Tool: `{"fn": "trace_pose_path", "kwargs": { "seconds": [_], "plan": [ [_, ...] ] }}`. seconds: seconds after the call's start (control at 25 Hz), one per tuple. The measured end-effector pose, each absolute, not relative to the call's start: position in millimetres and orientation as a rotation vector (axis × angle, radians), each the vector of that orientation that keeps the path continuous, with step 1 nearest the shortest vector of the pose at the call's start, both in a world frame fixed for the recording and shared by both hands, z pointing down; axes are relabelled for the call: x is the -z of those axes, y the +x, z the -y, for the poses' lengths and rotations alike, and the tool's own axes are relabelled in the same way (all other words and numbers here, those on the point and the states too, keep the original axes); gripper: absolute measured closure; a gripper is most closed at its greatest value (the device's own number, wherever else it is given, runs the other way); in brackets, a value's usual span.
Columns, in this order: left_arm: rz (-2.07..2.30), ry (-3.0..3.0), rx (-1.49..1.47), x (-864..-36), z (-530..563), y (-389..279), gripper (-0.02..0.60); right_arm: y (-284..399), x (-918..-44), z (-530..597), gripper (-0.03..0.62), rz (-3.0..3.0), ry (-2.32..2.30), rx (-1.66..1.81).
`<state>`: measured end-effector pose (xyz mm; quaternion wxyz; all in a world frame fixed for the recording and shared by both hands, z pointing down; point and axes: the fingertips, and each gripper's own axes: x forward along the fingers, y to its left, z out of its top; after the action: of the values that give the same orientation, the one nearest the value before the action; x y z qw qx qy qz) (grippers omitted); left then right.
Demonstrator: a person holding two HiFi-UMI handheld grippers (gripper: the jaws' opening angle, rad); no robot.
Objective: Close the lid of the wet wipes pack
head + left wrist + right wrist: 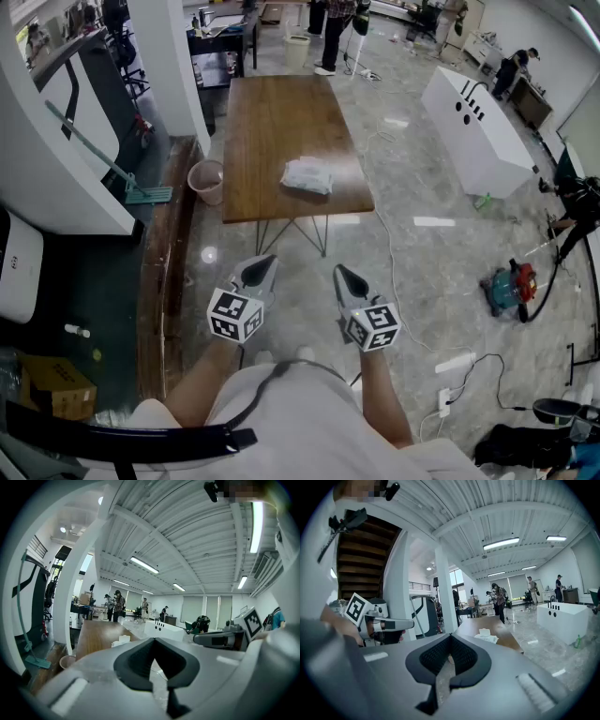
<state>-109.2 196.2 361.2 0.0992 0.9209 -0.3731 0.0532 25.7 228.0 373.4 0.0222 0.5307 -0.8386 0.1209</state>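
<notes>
The wet wipes pack (307, 175) is a whitish soft packet lying near the front right edge of the long wooden table (272, 122). In the right gripper view the pack (486, 636) shows a white flap standing up on top; in the left gripper view the pack (121, 641) is small and far off. Both grippers are held side by side over the floor, well short of the table and pointing toward it. My left gripper (265, 263) (153, 640) is shut and holds nothing. My right gripper (341, 273) (450, 636) is also shut and holds nothing.
A pink bin (206, 180) stands on the floor at the table's left front corner, with a mop (141, 192) beside it. A white cabinet (476, 117) is to the right, a red machine (506, 286) and cables lie on the floor, and people stand at the far end.
</notes>
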Motion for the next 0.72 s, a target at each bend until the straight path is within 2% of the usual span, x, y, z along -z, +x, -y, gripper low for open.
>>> {"fn": "trace_pose_path", "kwargs": {
  "seconds": [0.72],
  "plan": [
    [1.075, 2.782, -0.128, -347, -182, -129, 0.578, 9, -363, -221, 0.585, 2.625, 1.708, -0.394]
  ]
}}
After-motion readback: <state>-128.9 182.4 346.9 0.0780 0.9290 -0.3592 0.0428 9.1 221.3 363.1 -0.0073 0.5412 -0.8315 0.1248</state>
